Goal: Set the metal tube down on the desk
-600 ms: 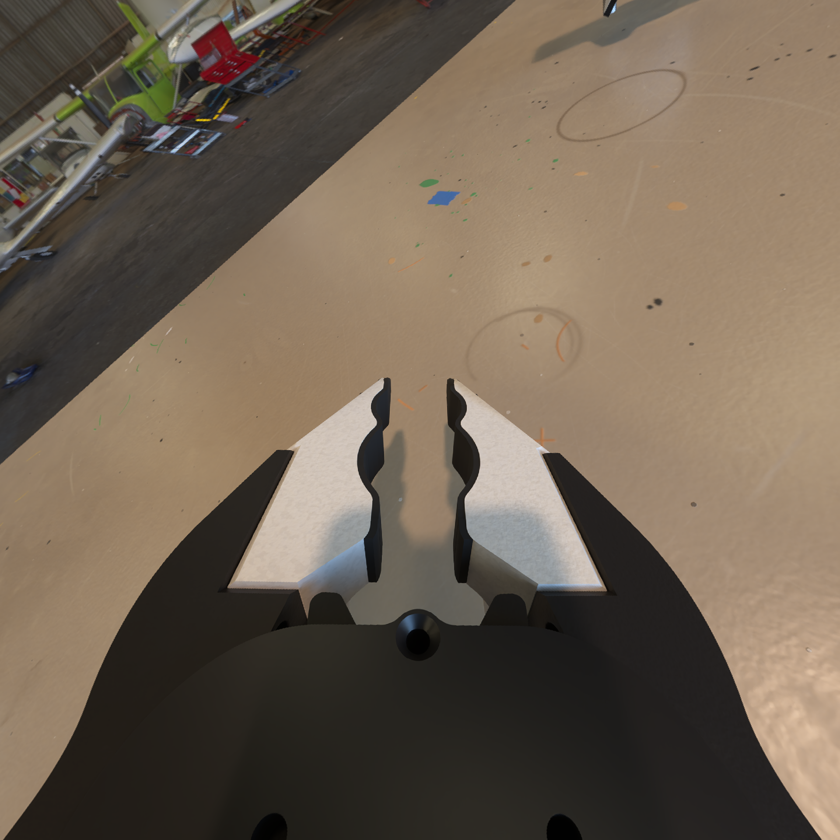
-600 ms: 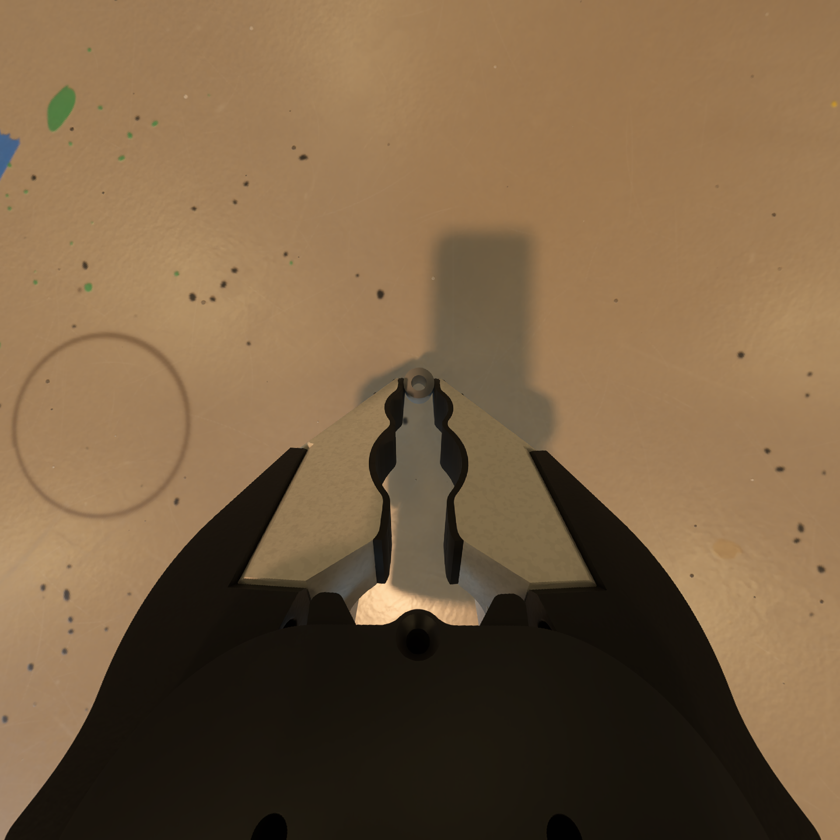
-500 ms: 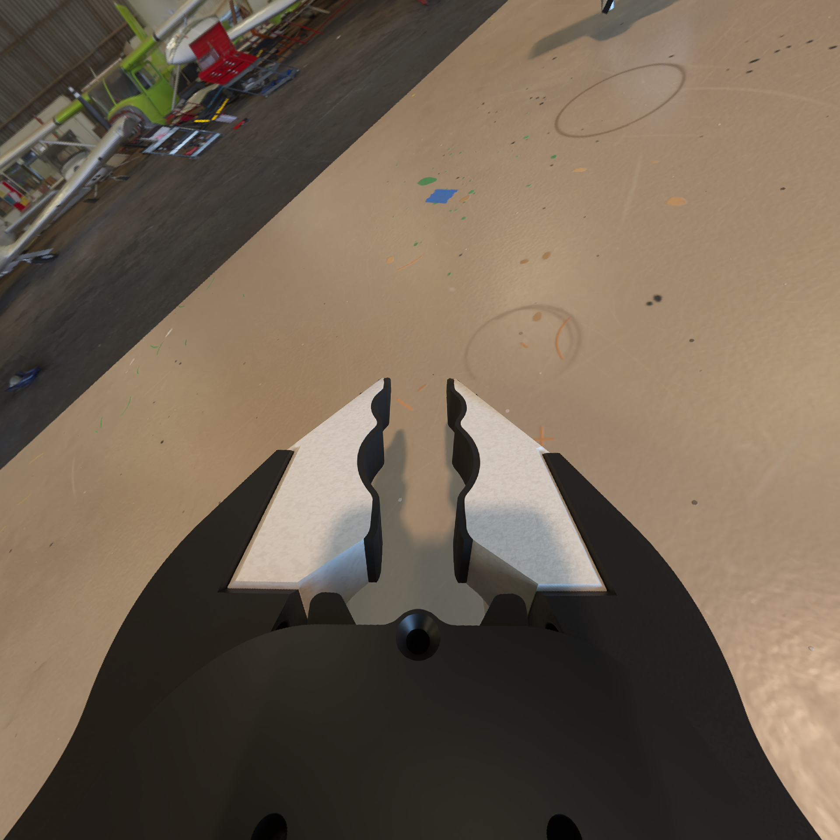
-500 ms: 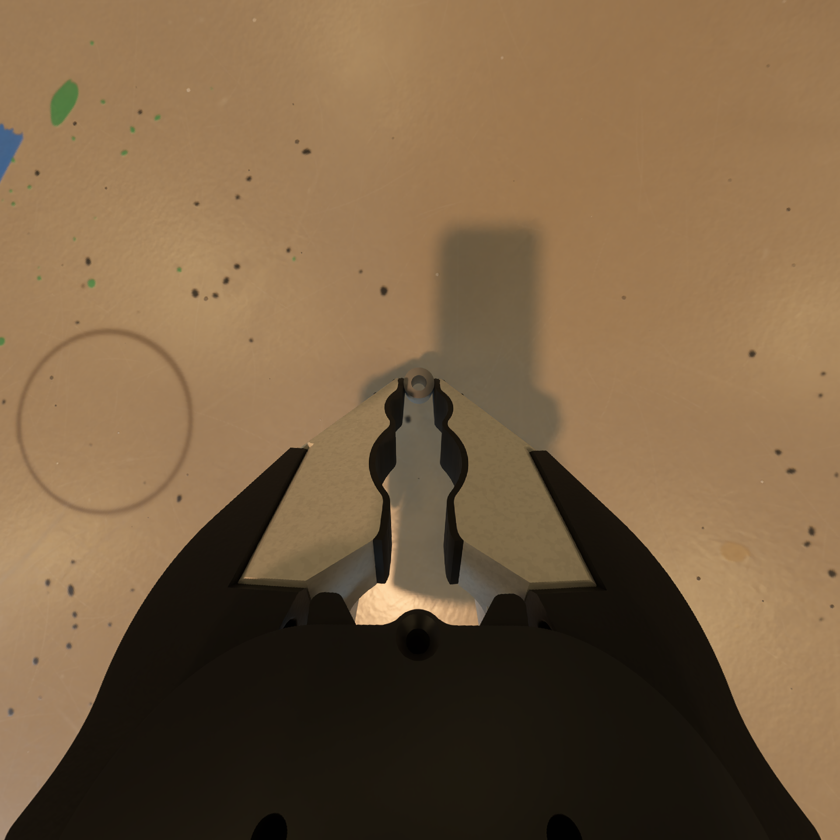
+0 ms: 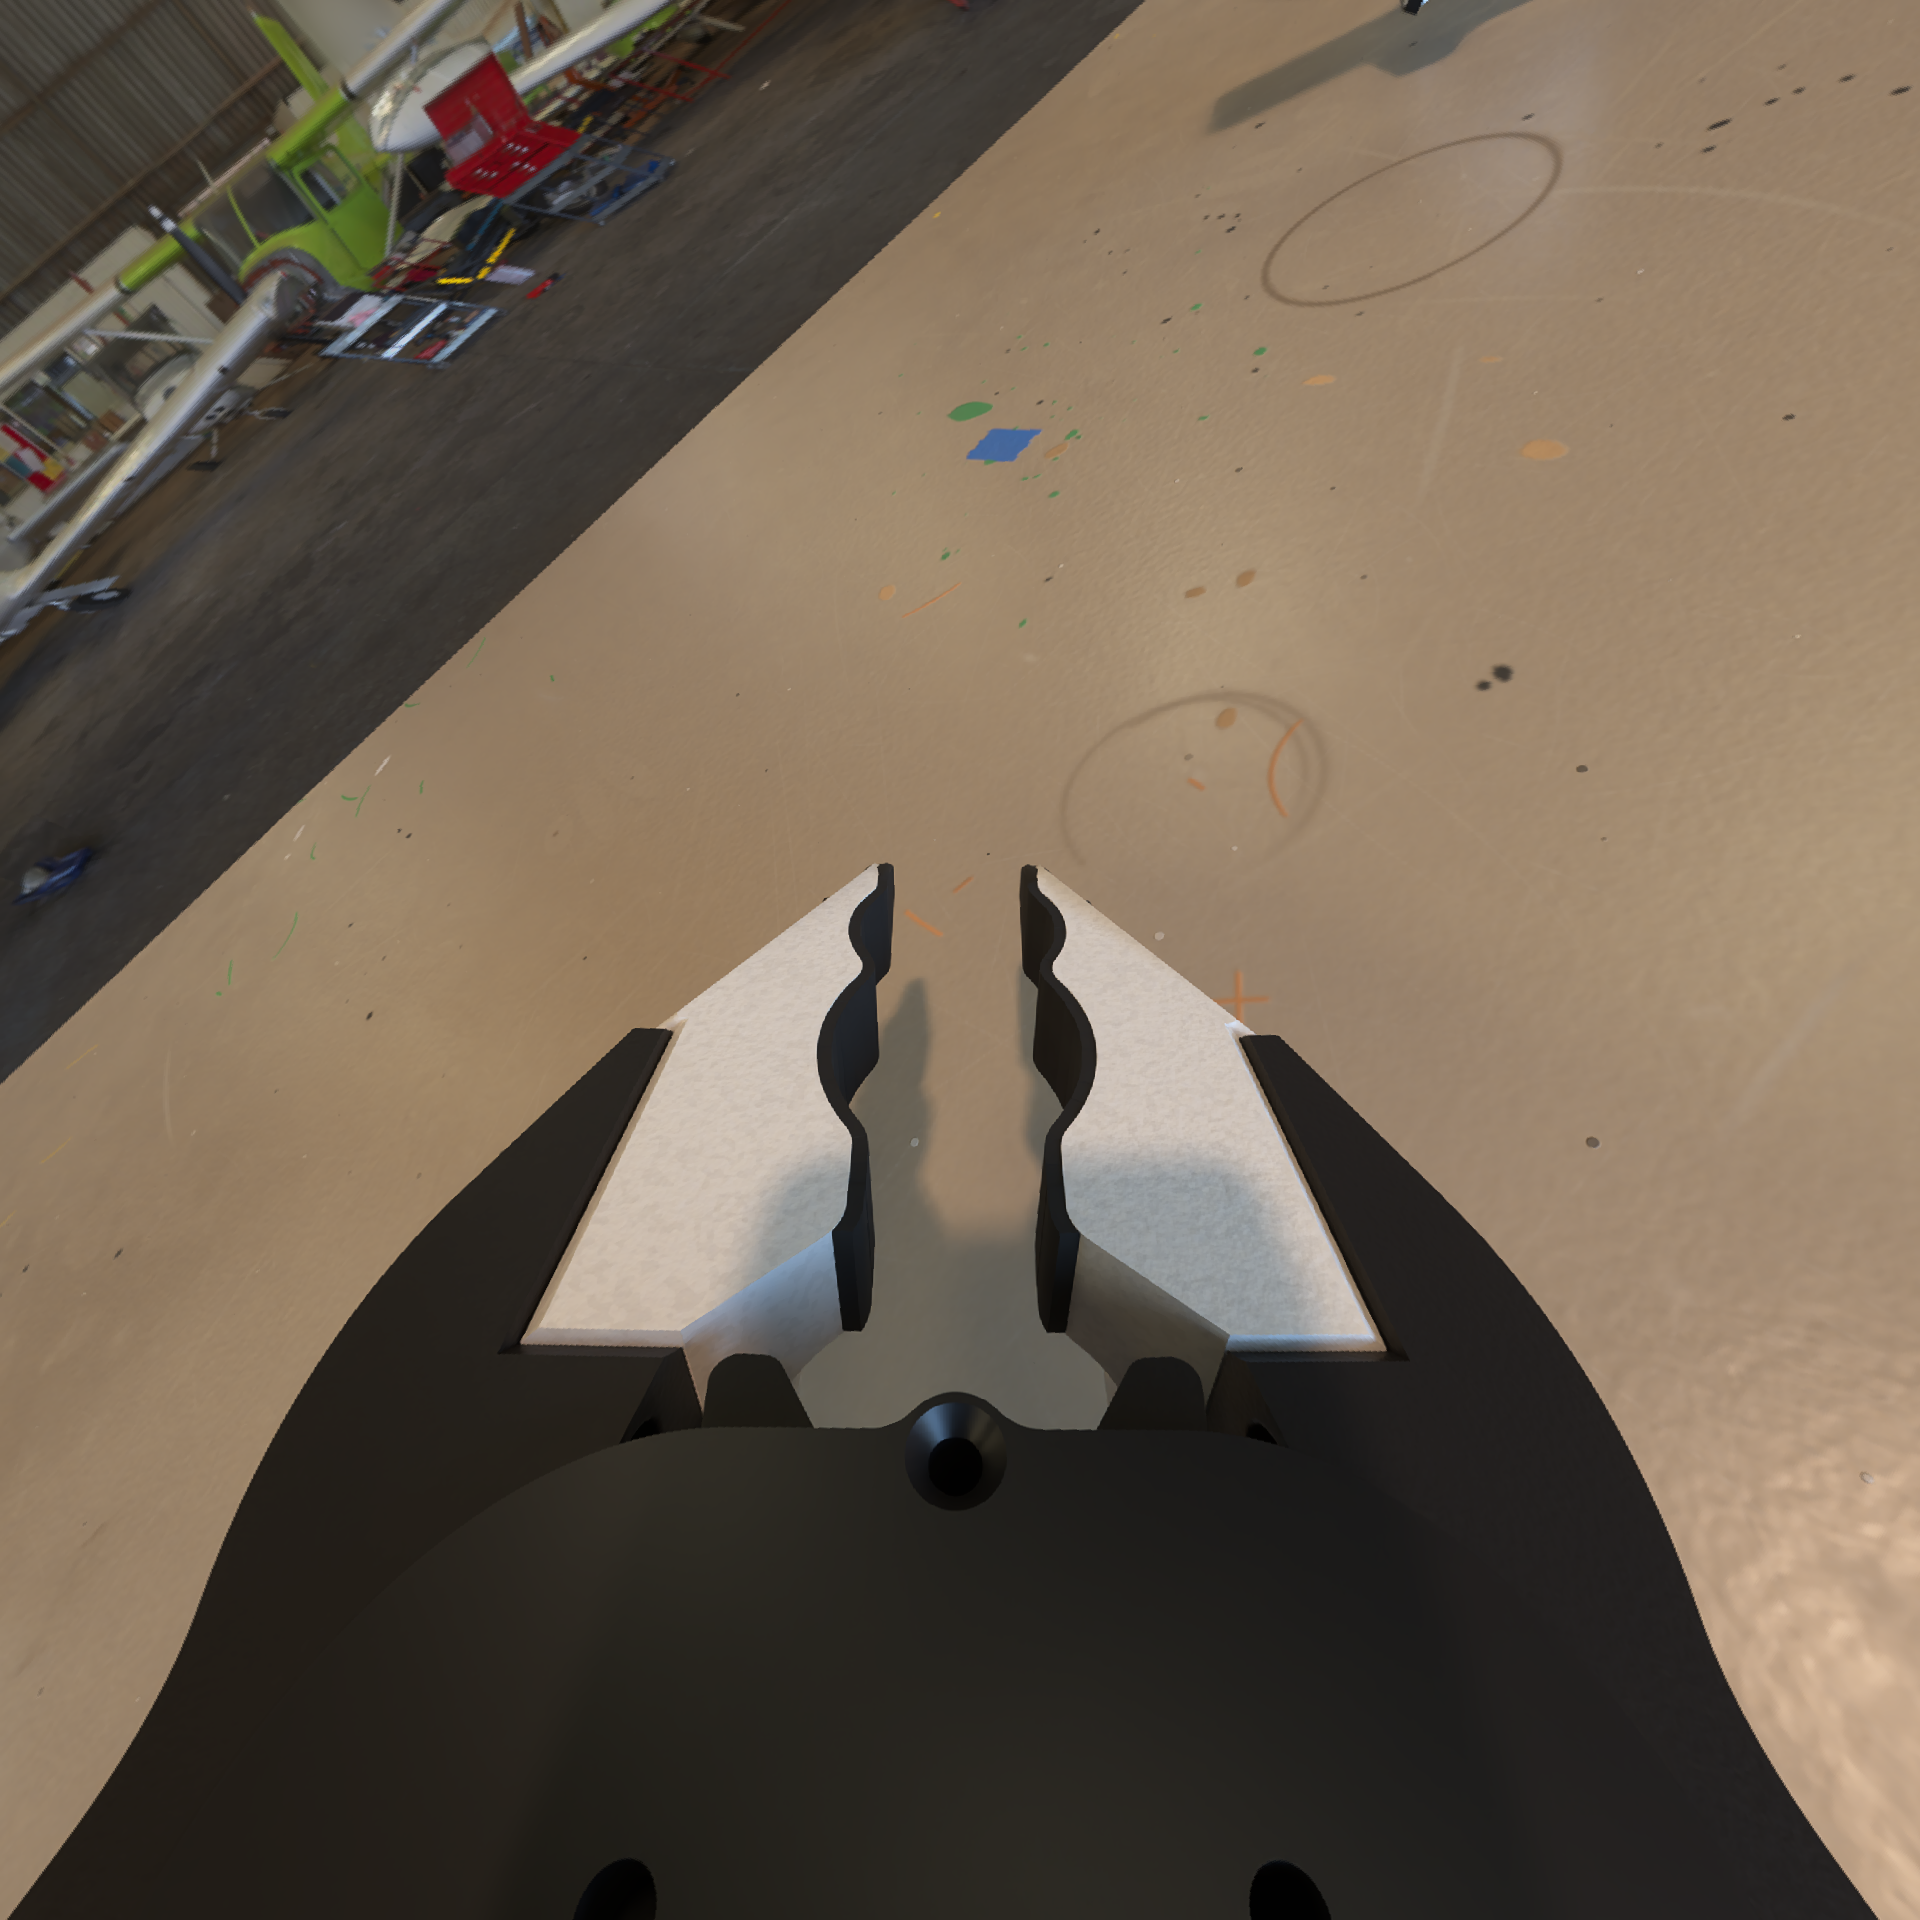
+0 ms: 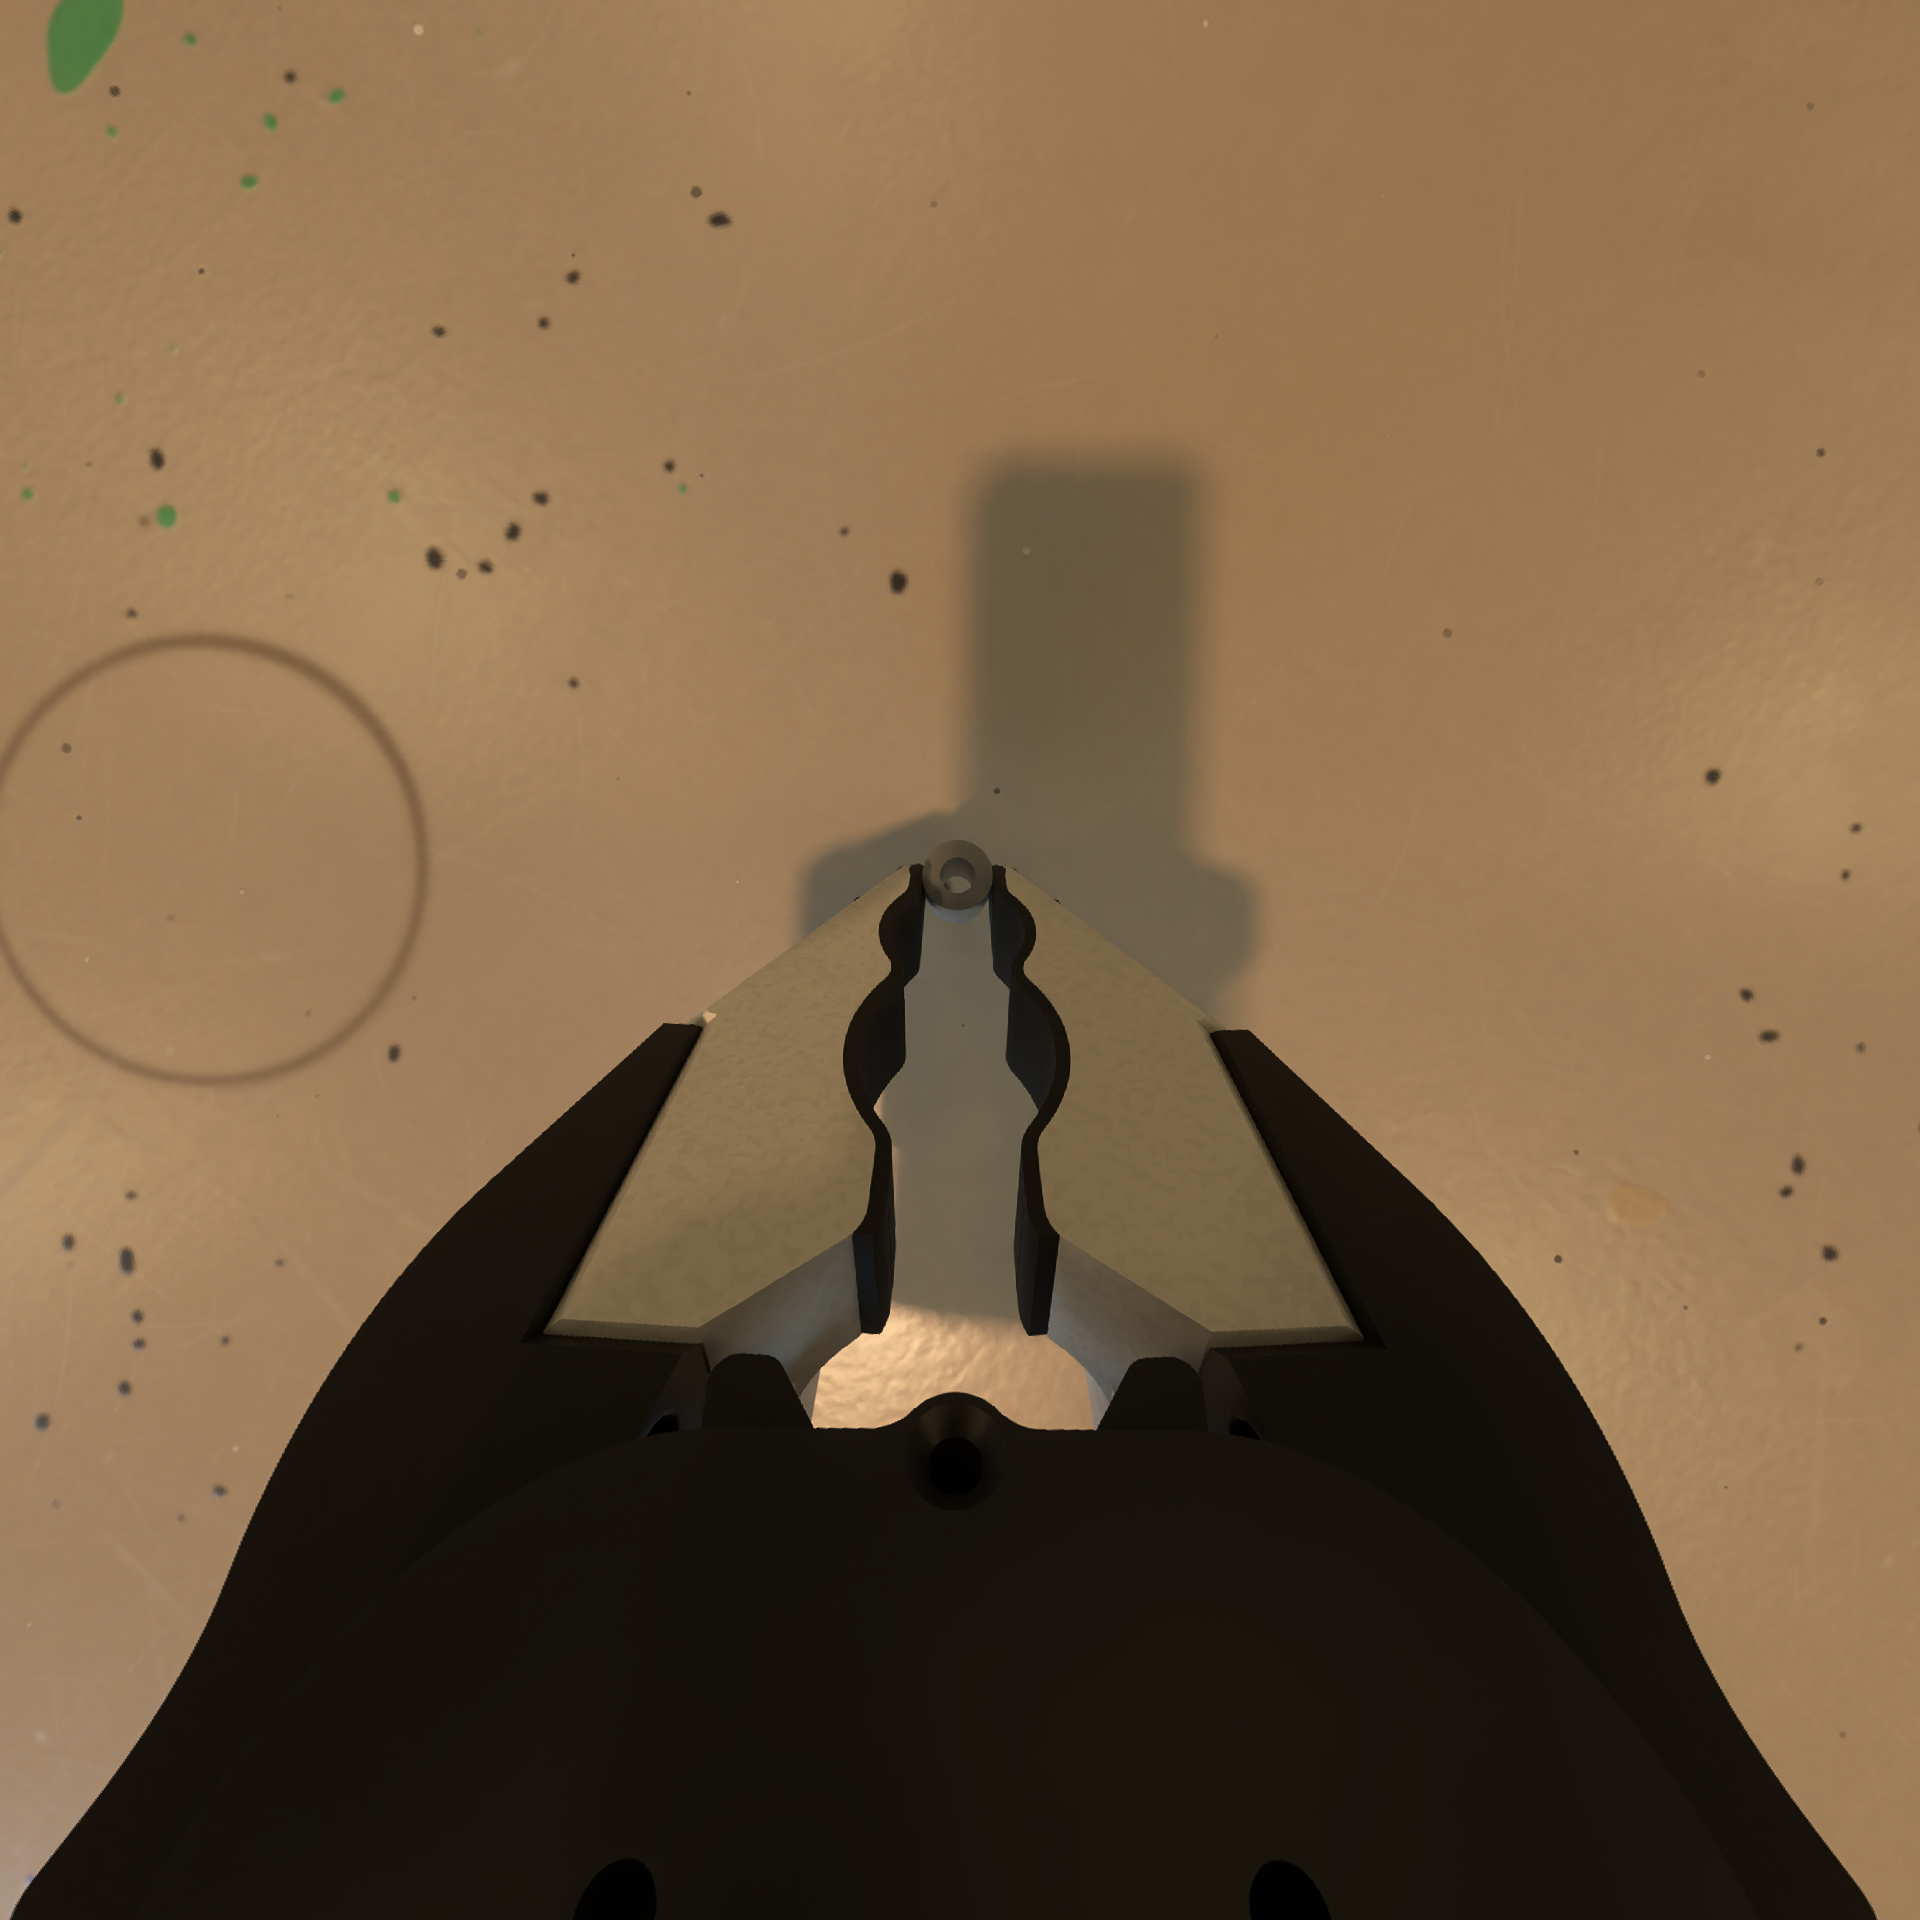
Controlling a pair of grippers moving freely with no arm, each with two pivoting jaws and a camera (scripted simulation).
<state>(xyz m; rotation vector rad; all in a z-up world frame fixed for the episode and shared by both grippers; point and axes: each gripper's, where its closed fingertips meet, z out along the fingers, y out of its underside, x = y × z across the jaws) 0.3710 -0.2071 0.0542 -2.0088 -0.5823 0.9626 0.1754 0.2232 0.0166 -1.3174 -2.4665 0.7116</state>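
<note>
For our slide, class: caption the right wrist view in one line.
Right gripper pointing down over the paint-speckled desk, jaws pinching a small metal tube seen end-on at their tips.

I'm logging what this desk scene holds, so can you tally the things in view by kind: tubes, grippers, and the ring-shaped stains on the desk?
Metal tube: 1, seen end-on, pinched at the tips of the right gripper.
Grippers: 2, the right gripper and the left gripper, which is open and empty.
Ring stains on the desk: 2, one far, one near.
Total: 5.
</note>
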